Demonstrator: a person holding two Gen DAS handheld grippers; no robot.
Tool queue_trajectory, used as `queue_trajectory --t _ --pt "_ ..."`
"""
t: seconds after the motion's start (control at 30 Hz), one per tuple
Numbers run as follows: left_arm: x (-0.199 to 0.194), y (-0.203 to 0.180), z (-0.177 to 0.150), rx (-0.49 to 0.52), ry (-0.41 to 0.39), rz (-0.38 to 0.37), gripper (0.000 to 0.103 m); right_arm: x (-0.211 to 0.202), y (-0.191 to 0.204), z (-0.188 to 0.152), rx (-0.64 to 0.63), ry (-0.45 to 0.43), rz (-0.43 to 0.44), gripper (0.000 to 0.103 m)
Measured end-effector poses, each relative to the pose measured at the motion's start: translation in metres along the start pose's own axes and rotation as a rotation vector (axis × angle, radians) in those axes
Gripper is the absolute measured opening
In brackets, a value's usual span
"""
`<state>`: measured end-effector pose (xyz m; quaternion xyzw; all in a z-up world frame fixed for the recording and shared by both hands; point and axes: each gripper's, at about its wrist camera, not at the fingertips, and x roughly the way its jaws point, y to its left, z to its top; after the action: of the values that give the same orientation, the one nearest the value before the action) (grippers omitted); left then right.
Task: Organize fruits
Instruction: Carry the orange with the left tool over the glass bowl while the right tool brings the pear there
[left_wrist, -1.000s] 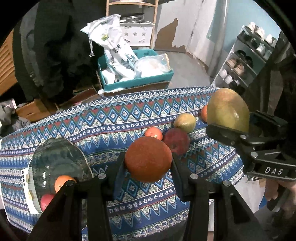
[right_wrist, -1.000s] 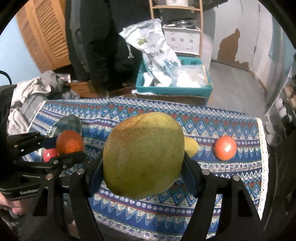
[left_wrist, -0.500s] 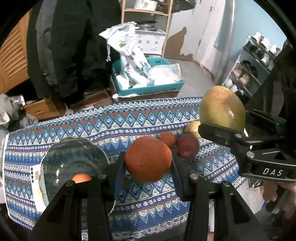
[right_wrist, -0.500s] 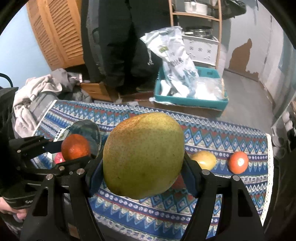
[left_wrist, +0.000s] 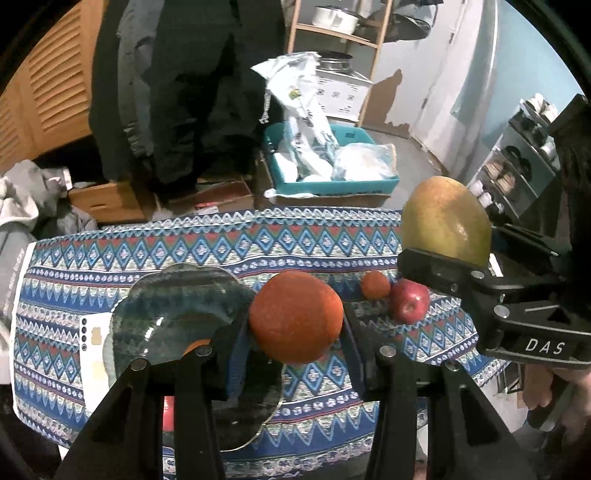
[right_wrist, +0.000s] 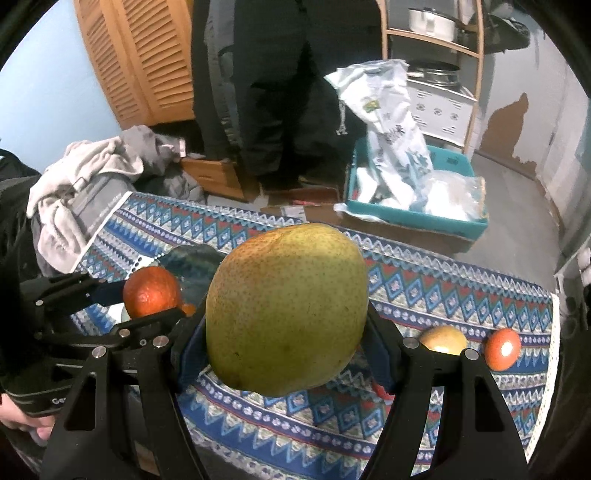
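My left gripper (left_wrist: 295, 332) is shut on a round orange (left_wrist: 295, 316), held above the right edge of a dark glass plate (left_wrist: 173, 306) on the patterned tablecloth (left_wrist: 184, 247). Part of another orange fruit (left_wrist: 197, 347) shows on the plate behind my finger. My right gripper (right_wrist: 286, 332) is shut on a large green-yellow mango (right_wrist: 286, 310); the left wrist view shows that mango (left_wrist: 447, 221) at the right, above the table. A red apple (left_wrist: 408, 301) and a small orange fruit (left_wrist: 375, 284) lie on the cloth. A yellowish fruit (right_wrist: 443, 339) and a red-orange fruit (right_wrist: 502, 349) lie near the right edge.
A person in dark clothes (left_wrist: 184, 92) stands beyond the table. A teal crate (left_wrist: 332, 177) with white bags sits on the floor behind it, beside a wooden shelf (left_wrist: 332, 44). Clothes (right_wrist: 85, 177) are piled off the table's left end. A white card (left_wrist: 94, 350) lies under the plate.
Both grippers have moved left across the table with their fruit still held. The plate now sits nearer the middle of the left wrist view, under the orange.
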<state>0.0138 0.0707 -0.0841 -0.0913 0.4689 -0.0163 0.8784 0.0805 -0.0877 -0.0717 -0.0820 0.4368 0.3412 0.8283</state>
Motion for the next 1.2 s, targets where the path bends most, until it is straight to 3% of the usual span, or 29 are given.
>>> queue_trajectory --t 0.7,1.2 --pt "0.007 0.088 -0.007 -0.15 0.018 0.09 0.047 0.07 0.058 0.03 -0.058 0.08 0.065 0.072" --pt "0.055 0.156 -0.034 -0.284 0.145 0.198 0.047 0.151 0.092 0.019 -0.097 0.222 0.097 0.072"
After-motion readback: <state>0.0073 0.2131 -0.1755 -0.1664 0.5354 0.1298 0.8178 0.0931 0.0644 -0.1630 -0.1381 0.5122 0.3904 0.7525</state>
